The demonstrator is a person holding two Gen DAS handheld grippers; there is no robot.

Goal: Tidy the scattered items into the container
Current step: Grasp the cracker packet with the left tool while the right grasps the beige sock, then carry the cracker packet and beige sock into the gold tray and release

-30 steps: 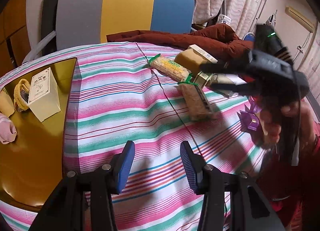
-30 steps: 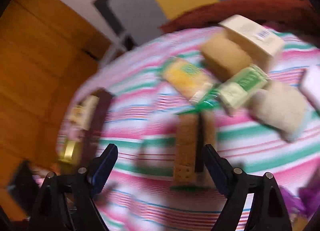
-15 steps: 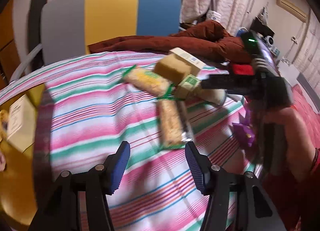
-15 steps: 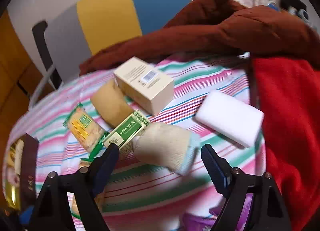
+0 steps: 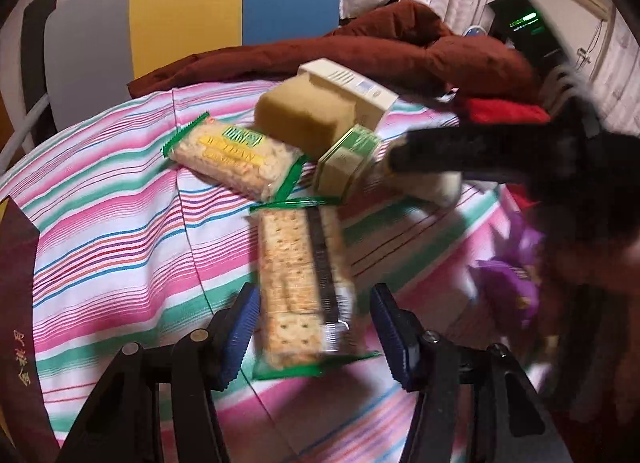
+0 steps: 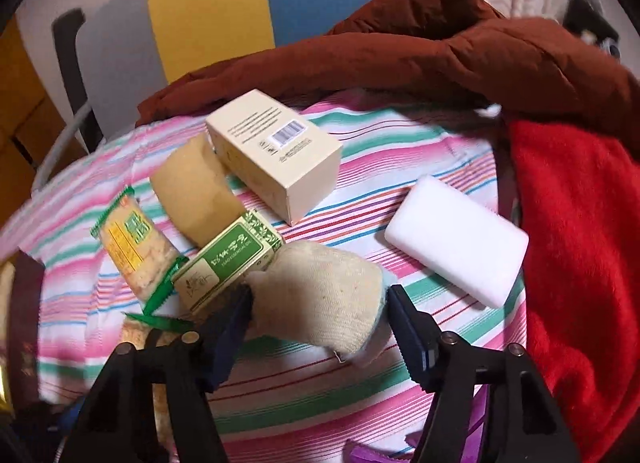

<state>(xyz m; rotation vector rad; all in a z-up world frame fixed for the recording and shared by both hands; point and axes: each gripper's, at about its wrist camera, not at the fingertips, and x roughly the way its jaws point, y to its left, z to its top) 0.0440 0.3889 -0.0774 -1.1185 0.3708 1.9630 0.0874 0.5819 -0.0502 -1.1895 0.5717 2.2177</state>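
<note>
On the striped cloth lie two cracker packs, a tan sponge (image 5: 304, 119), a cream box (image 6: 276, 151), a green box (image 6: 228, 263), a cream knit cloth (image 6: 320, 295) and a white block (image 6: 456, 239). My left gripper (image 5: 314, 327) is open, its blue pads on either side of the near end of the long cracker pack (image 5: 300, 279). My right gripper (image 6: 320, 327) is open and straddles the knit cloth; it shows blurred in the left wrist view (image 5: 500, 159). The second cracker pack (image 5: 236, 159) lies behind.
The dark edge of the container (image 5: 20, 303) shows at far left. A brown jacket (image 6: 400, 51) and a red cloth (image 6: 580, 243) border the back and right. A purple wrapper (image 5: 508, 279) lies at the right. A colourful chair back (image 5: 192, 3) stands behind.
My left gripper has moved forward to the long cracker pack, which now sits between its pads. My right gripper has closed in on the knit cloth.
</note>
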